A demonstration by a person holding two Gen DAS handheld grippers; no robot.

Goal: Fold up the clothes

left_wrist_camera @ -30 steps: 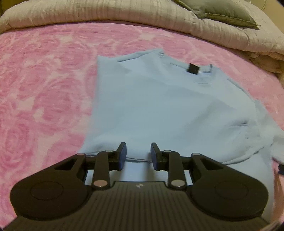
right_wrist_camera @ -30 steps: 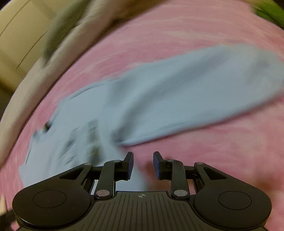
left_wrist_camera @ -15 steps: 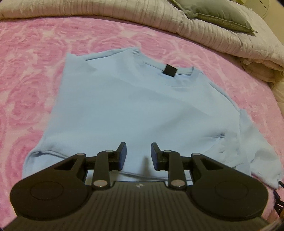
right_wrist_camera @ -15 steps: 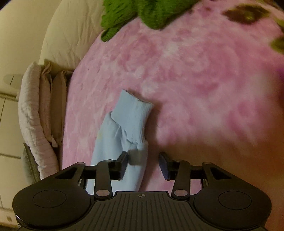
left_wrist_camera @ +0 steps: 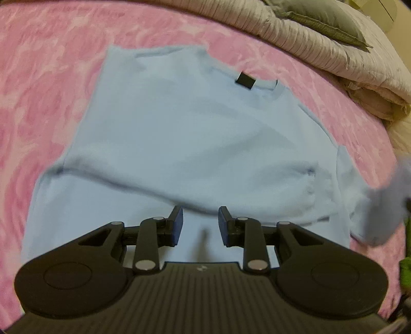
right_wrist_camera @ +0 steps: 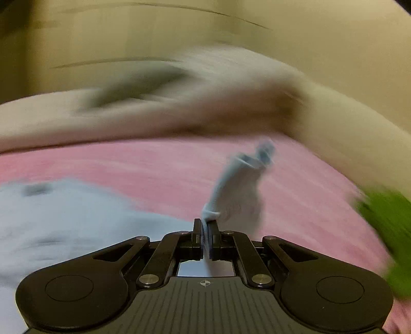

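A light blue sweatshirt [left_wrist_camera: 195,144] lies flat on the pink bedspread [left_wrist_camera: 46,77], collar with a black tag [left_wrist_camera: 245,81] at the far side. My left gripper [left_wrist_camera: 200,223] is open and empty, hovering over the sweatshirt's lower part. My right gripper [right_wrist_camera: 205,231] is shut on the sweatshirt's right sleeve [right_wrist_camera: 239,190], which stands lifted above the bed; the view is motion-blurred. The lifted sleeve also shows at the right edge of the left wrist view [left_wrist_camera: 385,205]. The sweatshirt's body [right_wrist_camera: 64,221] lies to the lower left in the right wrist view.
A beige quilt [left_wrist_camera: 321,48] and a grey-green pillow [left_wrist_camera: 323,23] are piled along the far edge of the bed. A green garment [right_wrist_camera: 390,231] lies on the bedspread at the right, also at the right edge of the left wrist view [left_wrist_camera: 405,272].
My right gripper has closed on the sleeve and lifted it, swinging toward the sweatshirt's body. My left gripper has pulled back slightly over the lower part, still open.
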